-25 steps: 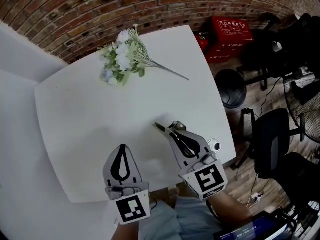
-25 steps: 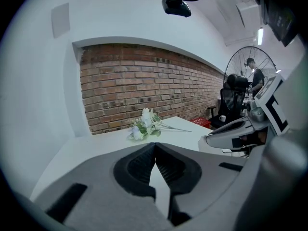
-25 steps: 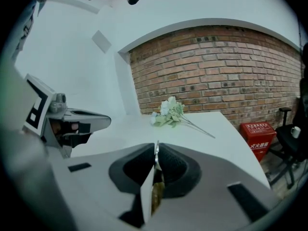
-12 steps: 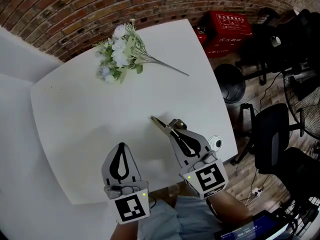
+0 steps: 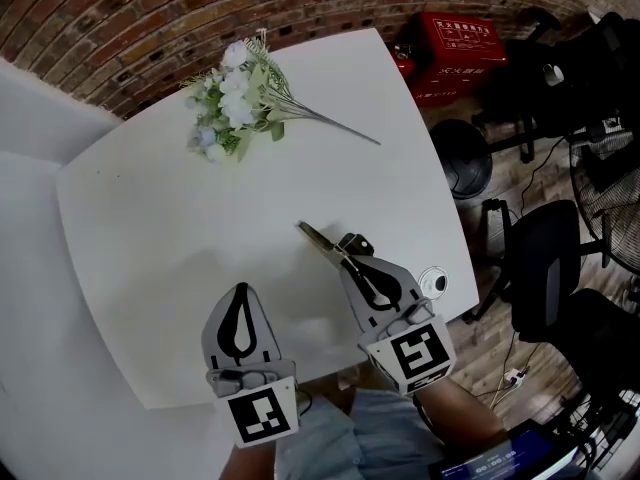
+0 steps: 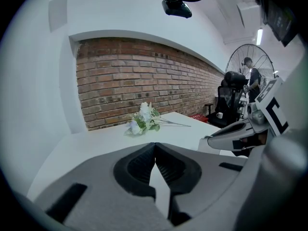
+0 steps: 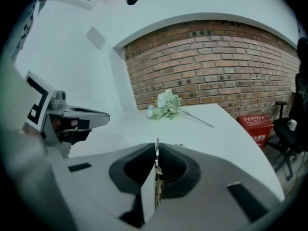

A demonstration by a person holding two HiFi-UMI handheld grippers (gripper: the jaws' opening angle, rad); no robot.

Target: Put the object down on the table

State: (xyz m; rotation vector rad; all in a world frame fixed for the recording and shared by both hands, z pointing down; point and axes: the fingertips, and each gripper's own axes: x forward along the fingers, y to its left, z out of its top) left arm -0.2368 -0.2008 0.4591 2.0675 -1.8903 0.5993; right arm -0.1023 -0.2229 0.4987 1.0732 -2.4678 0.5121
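Nearest the person, at the near edge of the white table (image 5: 170, 238), the left gripper (image 5: 240, 294) is positioned above the table surface with its jaws pressed together and nothing between them; the left gripper view shows the two dark pads meeting at the tips. Also at the near edge of the table, toward its right corner, the right gripper (image 5: 349, 257) is closing its jaws on a thin flat object (image 5: 318, 239), with both pads against its faces. The right gripper view shows the object edge-on between the pads. In the head view, the object projects beyond the jaw tips toward the centre of the table; whether it touches the table surface cannot be determined. At the far side of the table lies a bouquet (image 5: 234, 110) of white flowers with green leaves, its stems pointing toward the table's right edge. Beyond the table stands a brick wall (image 5: 150, 23). A red box (image 5: 461, 56) is on the floor just off the table's far right corner.
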